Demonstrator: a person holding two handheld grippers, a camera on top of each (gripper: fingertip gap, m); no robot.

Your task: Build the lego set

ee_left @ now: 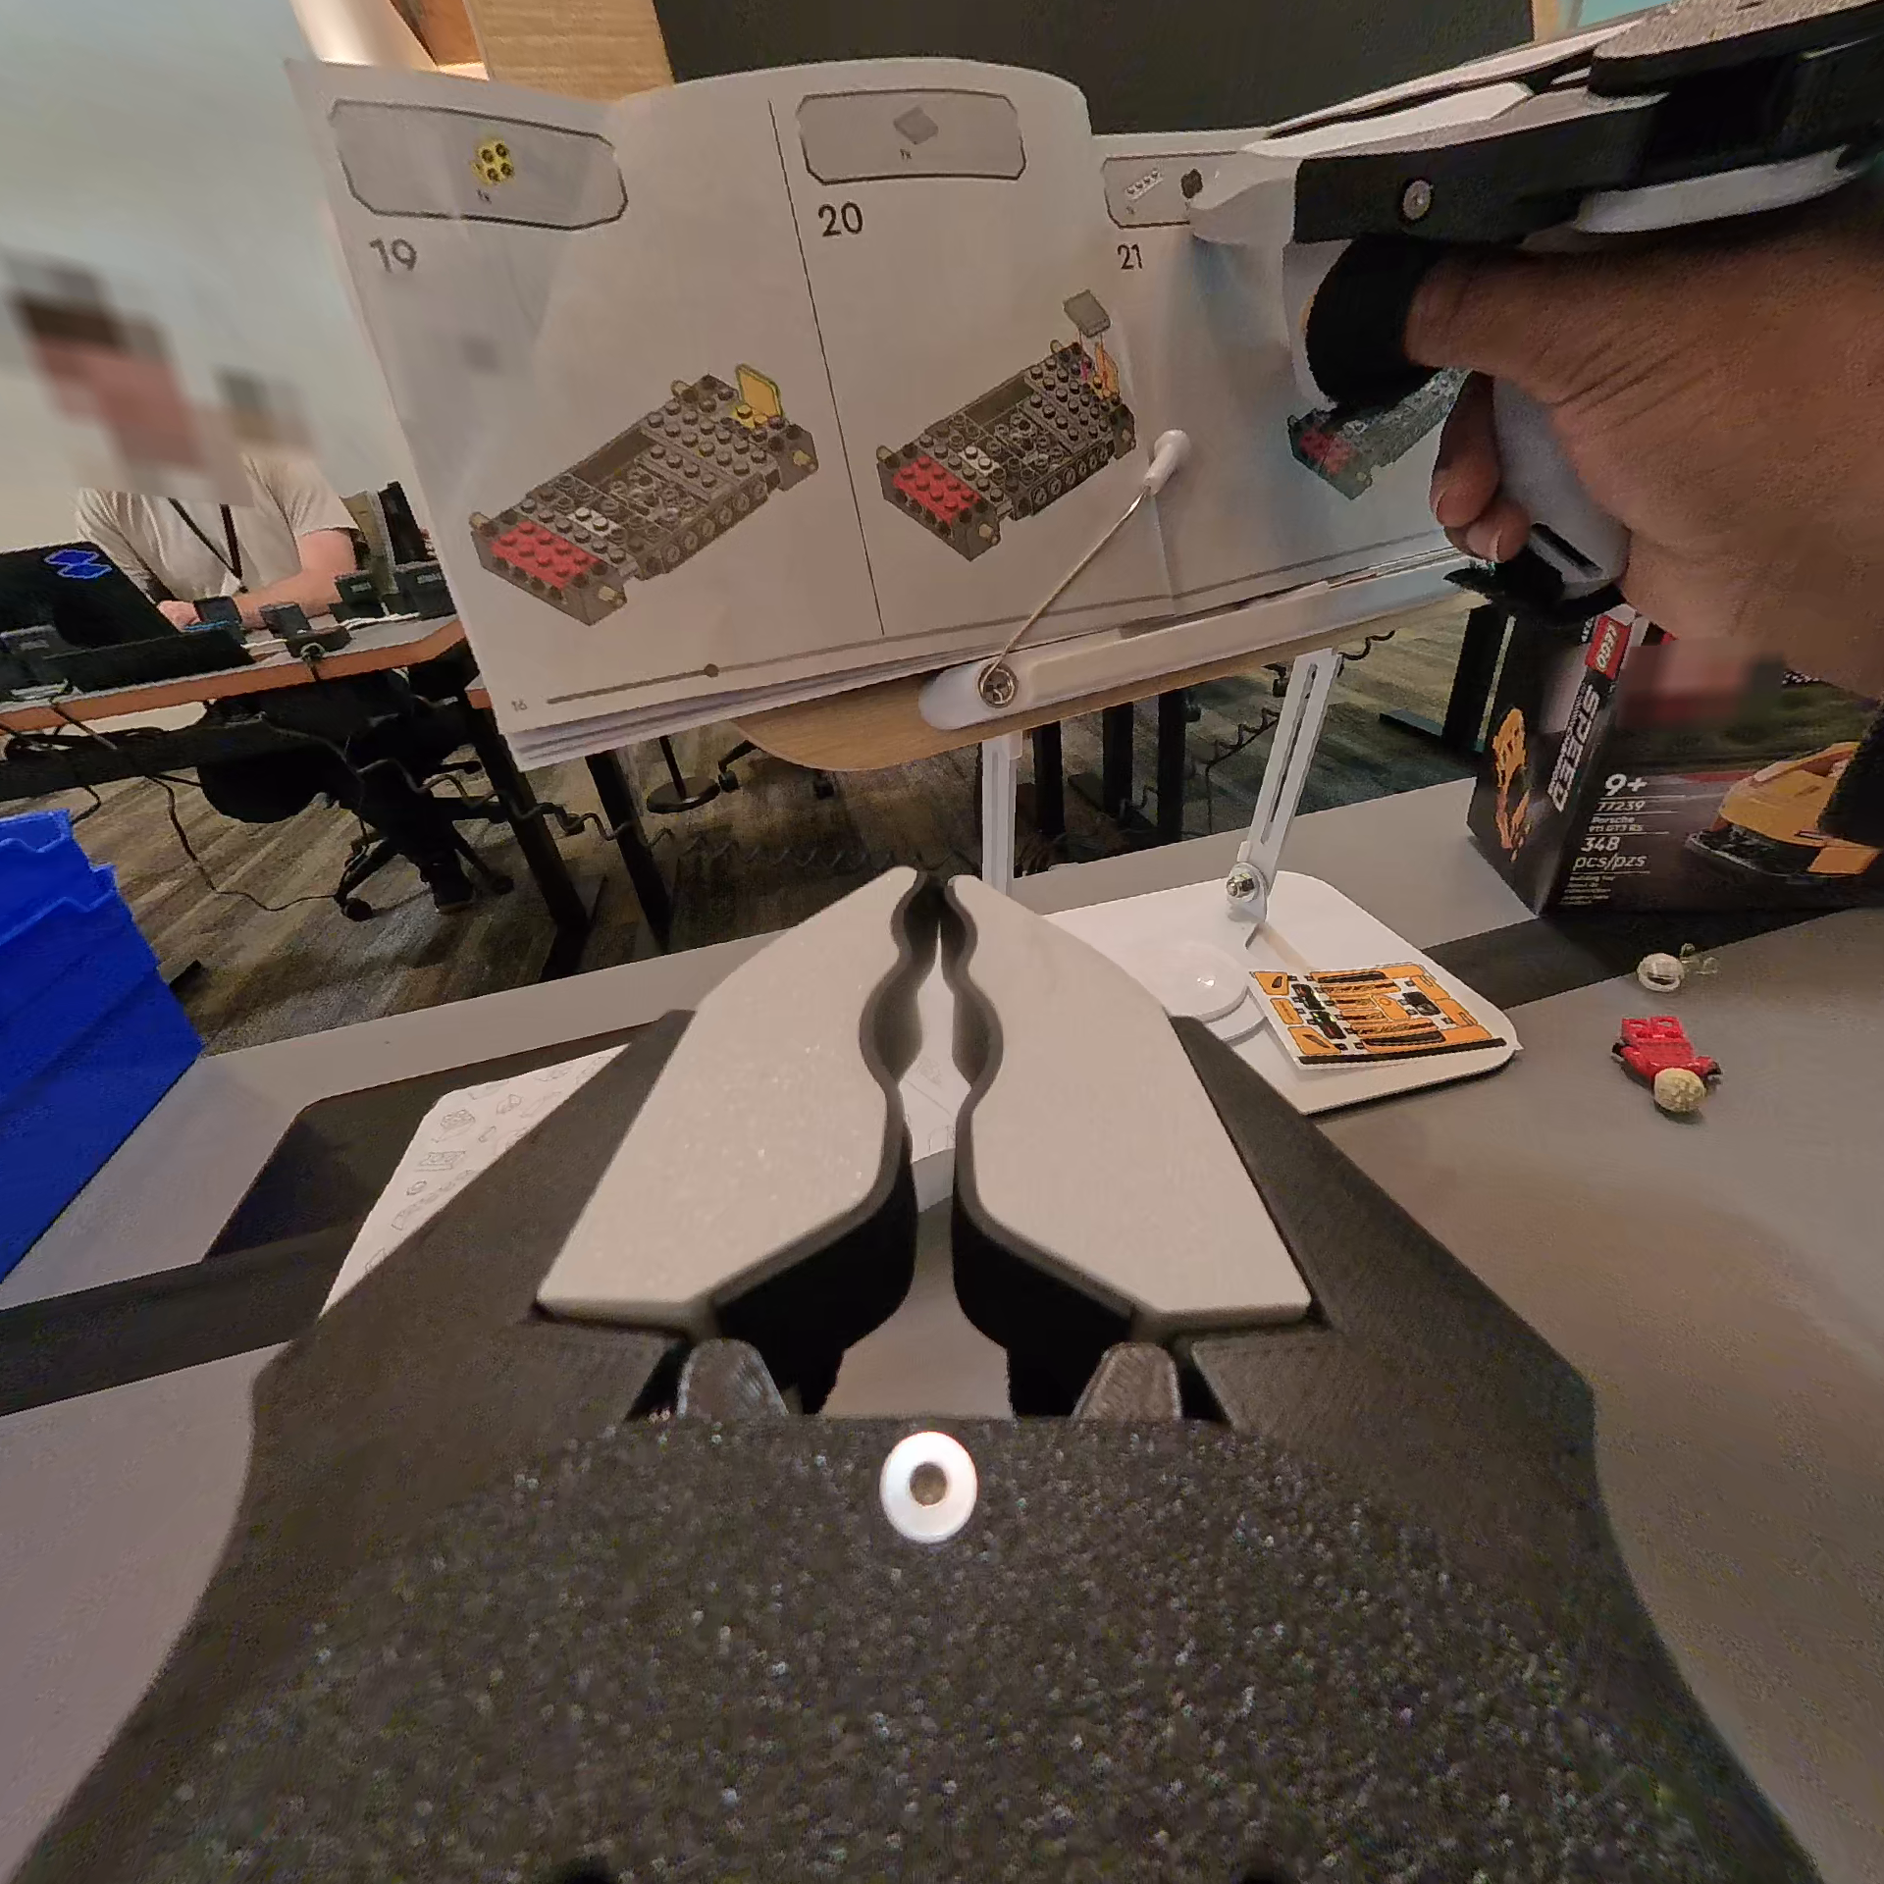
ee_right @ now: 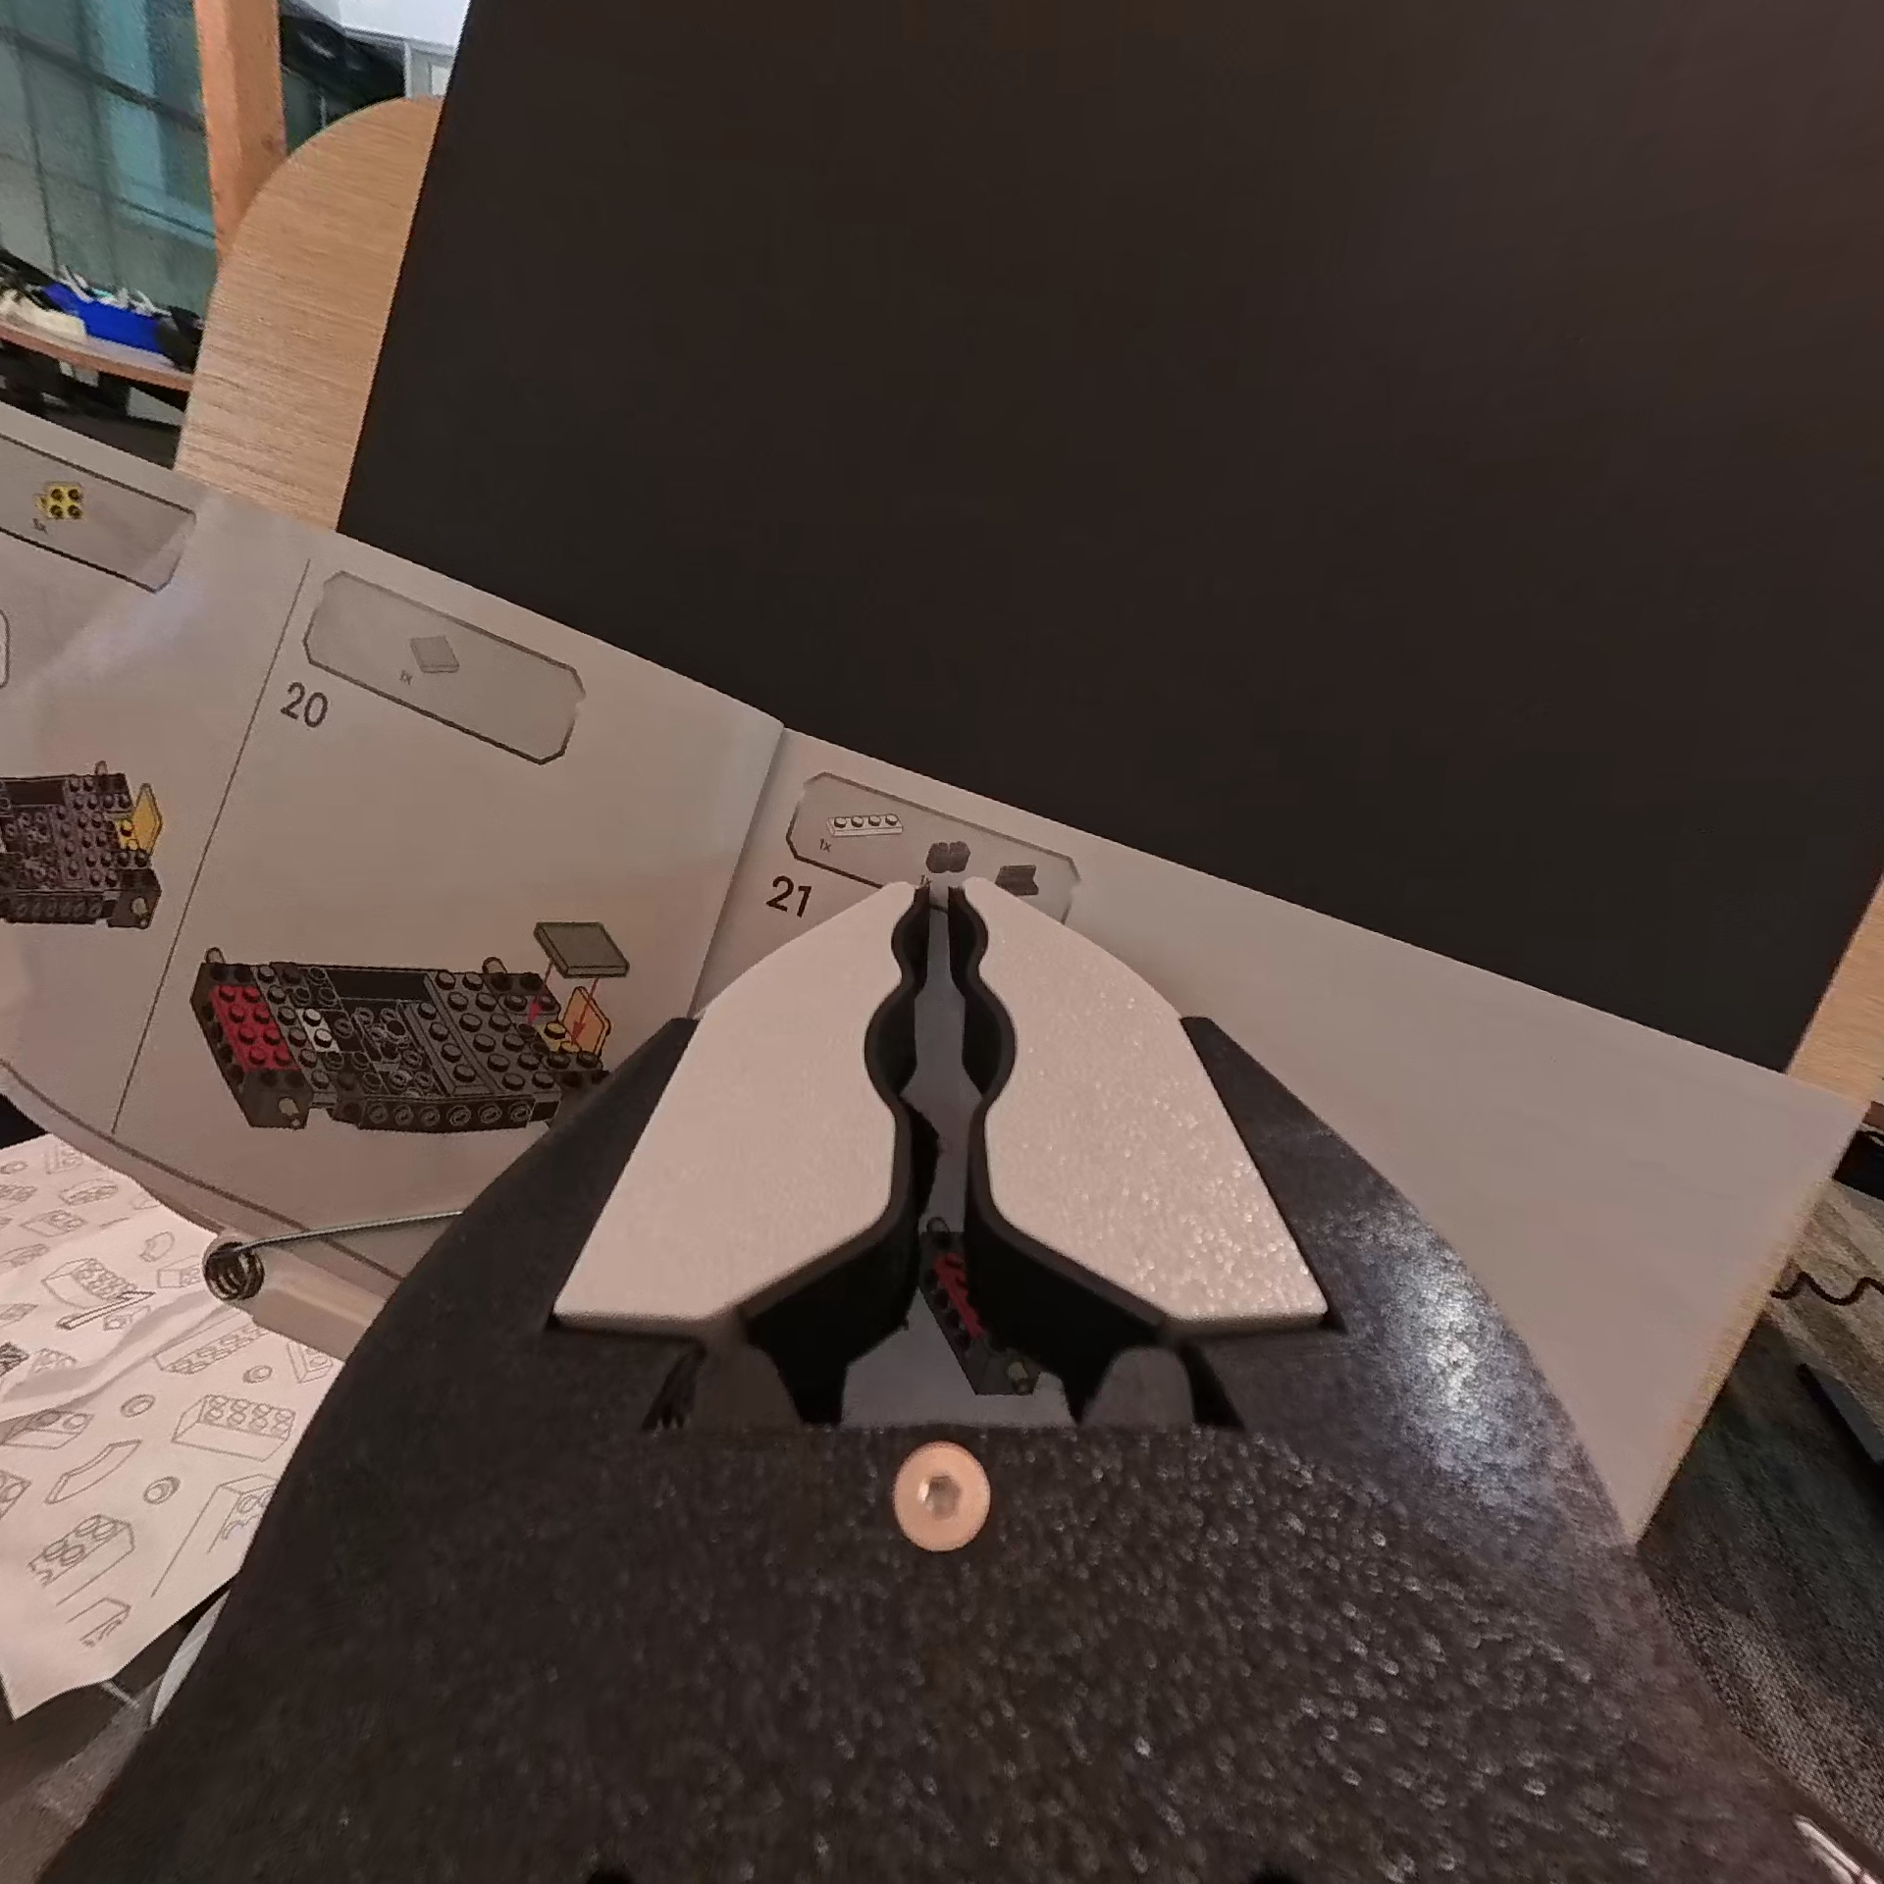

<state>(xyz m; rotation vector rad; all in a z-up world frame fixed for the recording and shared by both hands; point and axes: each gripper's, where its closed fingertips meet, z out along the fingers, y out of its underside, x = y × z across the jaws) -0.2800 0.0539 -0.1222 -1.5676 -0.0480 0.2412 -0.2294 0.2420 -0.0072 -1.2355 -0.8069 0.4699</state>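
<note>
Left tongs (ee_left: 933, 897): tips together, nothing between them, held low over the surface (ee_left: 1590, 1274) and facing the booklet. Right tongs (ee_right: 933, 895): tips nearly closed, only a sliver of gap; cannot tell whether they pinch anything. They are raised against the right-hand page of the instruction booklet (ee_left: 714, 357), which stands open on a white stand (ee_left: 1315, 918) at the far edge of the surface.

Task parts: no assembled chassis is visible in either view, only its drawings on the pages. Loose items near the far right edge of the surface: a red minifigure piece (ee_left: 1667, 1055), a small clear part (ee_left: 1662, 966). Sticker sheet (ee_left: 1376, 1014) lies on the stand's base; set box (ee_left: 1672, 805) stands at the far right corner. A printed paper sheet (ee_right: 112, 1387) lies below the booklet.

Judgement: step in hand is consulting or handling the booklet, probably the right page. Next move calls for locating the pieces that page lists; the build itself must first come back into view.
</note>
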